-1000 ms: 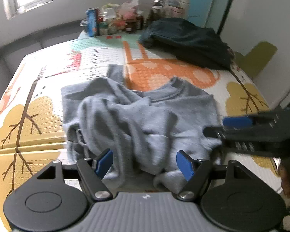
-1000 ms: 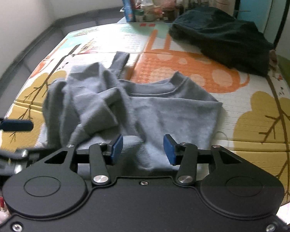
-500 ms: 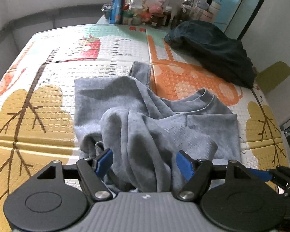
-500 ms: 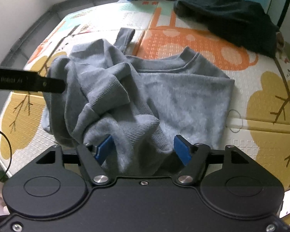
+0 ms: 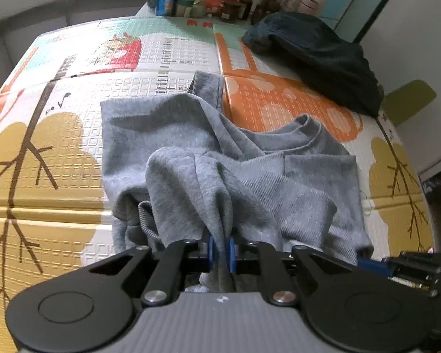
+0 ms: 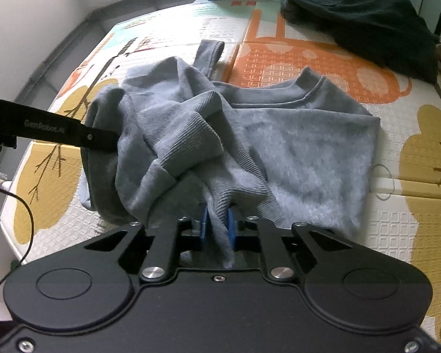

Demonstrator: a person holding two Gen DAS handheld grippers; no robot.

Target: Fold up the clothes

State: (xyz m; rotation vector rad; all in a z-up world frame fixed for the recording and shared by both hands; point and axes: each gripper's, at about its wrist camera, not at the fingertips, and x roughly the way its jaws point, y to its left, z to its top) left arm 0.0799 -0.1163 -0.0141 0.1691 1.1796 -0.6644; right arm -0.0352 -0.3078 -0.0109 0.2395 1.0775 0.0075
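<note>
Sweater [image 5: 220, 164], grey and knitted, lies rumpled on the patterned play mat [image 5: 58, 153] covering the bench, collar toward 1 o'clock, one cuff poking out at 12. I have my left gripper [image 5: 220, 248] closed tight on a bunched fold at the near edge, and my right gripper [image 6: 217, 225] likewise pinched shut on ribbed fabric near the hem. It looks soft, limp and light; I judge it will sag and drag, so hem corners or shoulder seams are the better holds. My right view shows the flat right half and the left gripper's arm at 9 o'clock; my left view shows the flat left panel instead. A dark garment [image 6: 367, 17] sits at 1 o'clock.
</note>
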